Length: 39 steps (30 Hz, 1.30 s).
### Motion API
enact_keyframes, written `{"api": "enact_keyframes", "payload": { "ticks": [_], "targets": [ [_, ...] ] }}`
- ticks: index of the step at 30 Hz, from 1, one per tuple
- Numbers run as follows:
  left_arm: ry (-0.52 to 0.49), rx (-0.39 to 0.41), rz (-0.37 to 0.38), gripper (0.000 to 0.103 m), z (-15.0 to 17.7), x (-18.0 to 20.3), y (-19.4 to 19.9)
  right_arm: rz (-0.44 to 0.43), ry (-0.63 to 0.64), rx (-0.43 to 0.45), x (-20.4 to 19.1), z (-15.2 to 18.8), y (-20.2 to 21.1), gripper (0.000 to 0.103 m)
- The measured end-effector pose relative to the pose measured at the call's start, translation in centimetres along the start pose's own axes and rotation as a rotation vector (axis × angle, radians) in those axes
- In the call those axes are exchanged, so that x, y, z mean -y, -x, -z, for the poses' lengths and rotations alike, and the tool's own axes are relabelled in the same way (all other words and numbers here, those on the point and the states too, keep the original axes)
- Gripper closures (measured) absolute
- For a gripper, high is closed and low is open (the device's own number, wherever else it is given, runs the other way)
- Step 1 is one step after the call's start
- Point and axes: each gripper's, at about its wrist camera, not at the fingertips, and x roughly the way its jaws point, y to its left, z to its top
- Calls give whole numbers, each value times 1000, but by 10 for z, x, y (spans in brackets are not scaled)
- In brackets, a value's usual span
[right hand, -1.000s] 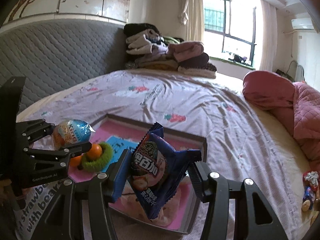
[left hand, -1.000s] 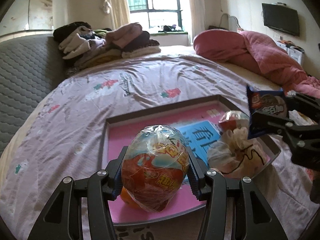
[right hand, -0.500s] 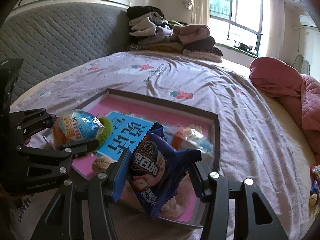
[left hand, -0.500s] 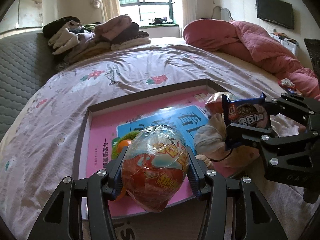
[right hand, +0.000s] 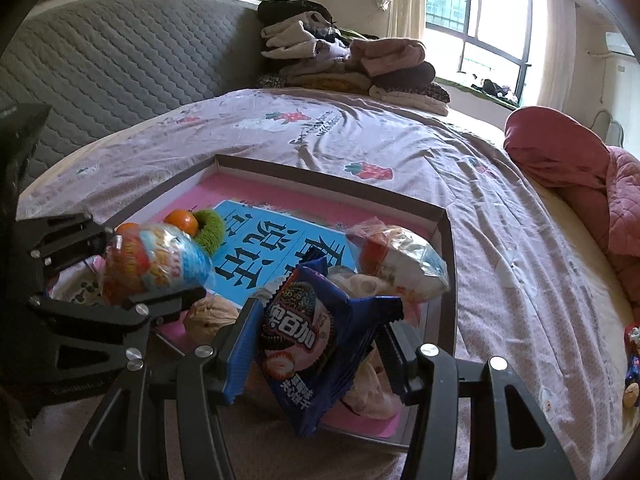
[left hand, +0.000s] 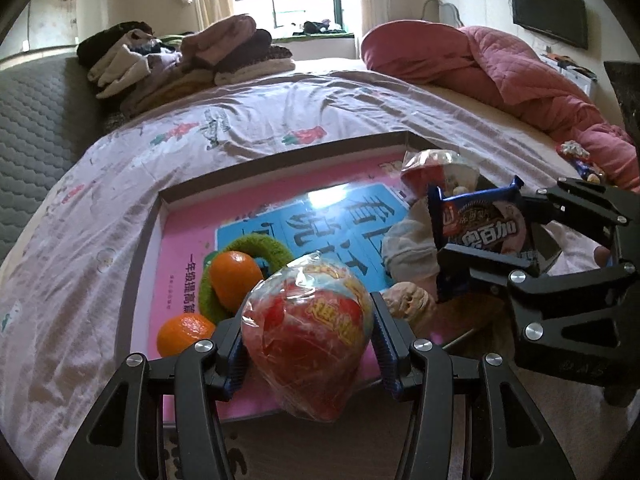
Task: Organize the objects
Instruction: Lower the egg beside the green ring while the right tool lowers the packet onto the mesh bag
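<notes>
My left gripper [left hand: 306, 340] is shut on a wrapped toy egg [left hand: 308, 332] and holds it over the near edge of a shallow tray [left hand: 280, 160] on the bed. The egg also shows in the right wrist view [right hand: 154, 264]. My right gripper [right hand: 316, 344] is shut on a blue snack packet [right hand: 308, 340] above the tray's near right part; the packet also shows in the left wrist view [left hand: 484, 232]. In the tray lie a pink and blue book [left hand: 320, 216], two oranges [left hand: 234, 276], a green ring [left hand: 272, 246], a walnut [right hand: 210, 316] and a wrapped snack [right hand: 400, 260].
The tray [right hand: 446, 240] sits on a floral bedsheet [left hand: 120, 208]. A pile of folded clothes [left hand: 180, 60] lies at the far end near the grey headboard [right hand: 120, 64]. A pink quilt [left hand: 500, 68] lies on the right. Small toys [right hand: 632, 360] lie on the sheet at right.
Both grippers have moved in over the tray and lower, each still holding its item. More of the tray's contents, the oranges and green ring, have come into view.
</notes>
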Motion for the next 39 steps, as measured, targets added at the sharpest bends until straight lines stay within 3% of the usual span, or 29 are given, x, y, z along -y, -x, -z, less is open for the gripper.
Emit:
{"api": "enact_keyframes", "payload": {
  "ticks": [7, 22, 39],
  "targets": [
    [26, -4, 17, 48, -1, -5, 0, 6, -6, 1, 1, 1, 0, 48],
    [31, -9, 3, 34, -1, -5, 0, 19, -19, -28, 4, 2, -1, 41],
    [61, 39, 10, 33, -8, -11, 16, 44, -24, 12, 9, -6, 4, 37]
  ]
}}
